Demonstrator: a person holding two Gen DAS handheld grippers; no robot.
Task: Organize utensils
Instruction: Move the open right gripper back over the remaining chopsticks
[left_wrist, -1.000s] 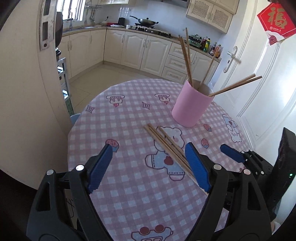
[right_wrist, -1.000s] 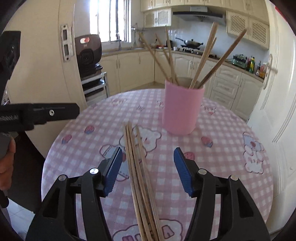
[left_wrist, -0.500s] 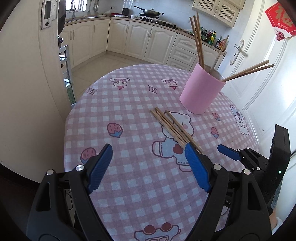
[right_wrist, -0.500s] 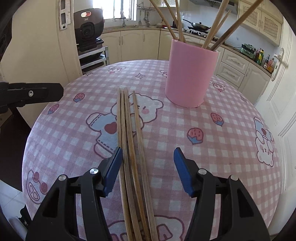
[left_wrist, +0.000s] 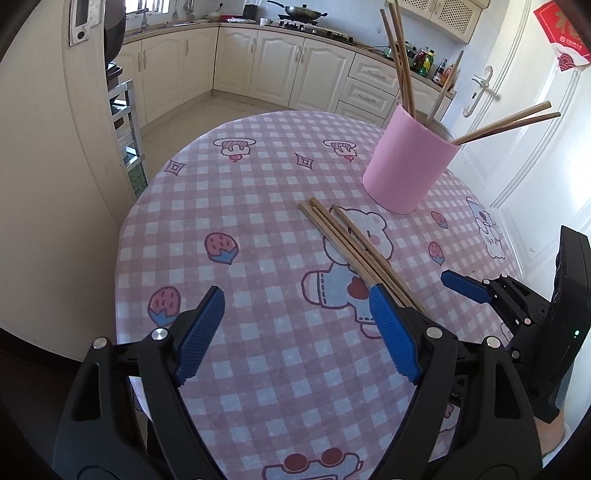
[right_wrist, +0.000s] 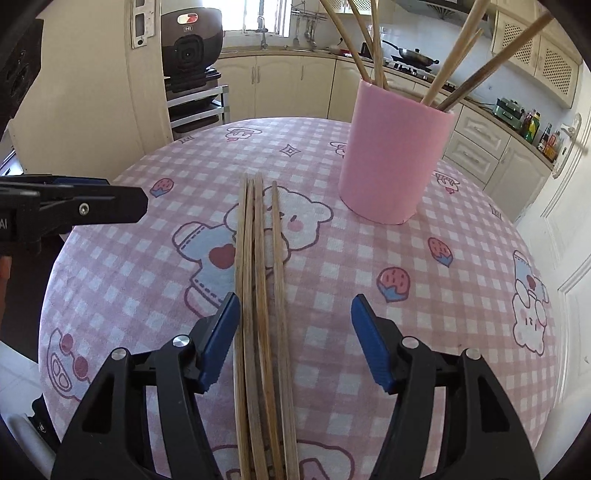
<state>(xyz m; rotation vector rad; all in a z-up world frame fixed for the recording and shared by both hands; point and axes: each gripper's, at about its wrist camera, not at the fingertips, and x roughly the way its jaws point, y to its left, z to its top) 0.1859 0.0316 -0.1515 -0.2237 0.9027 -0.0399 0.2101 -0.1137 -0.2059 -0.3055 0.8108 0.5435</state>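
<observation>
Pink checked cloth with cartoon bears is covering the round table (left_wrist: 258, 206), and a bundle of wooden chopsticks (right_wrist: 258, 295) is lying flat on it, right across one of the bear prints. The right gripper (right_wrist: 293, 336) is hovering low over the near end of that bundle with its blue fingers (right_wrist: 219, 338) spread; its jaws have just been opening a bit wider, and the sticks are sitting between them, crowding toward the left pad, though I can't really tell if that pad is brushing the outermost stick or not. Nothing is being pinched over there as far as I'm seeing. The left gripper (left_wrist: 295, 332) is hanging over the table edge off to the side, fingers spread wide with only bare cloth between them, and its right pad is overlapping the chopsticks' near end in its own camera view. Just past the far tips of the loose sticks, a pink cup (right_wrist: 395, 155) is standing upright on the cloth with more chopsticks (left_wrist: 402, 62) already leaning out of it in different directions. Cream kitchen cabinets (left_wrist: 280, 62) are running along the back wall.
</observation>
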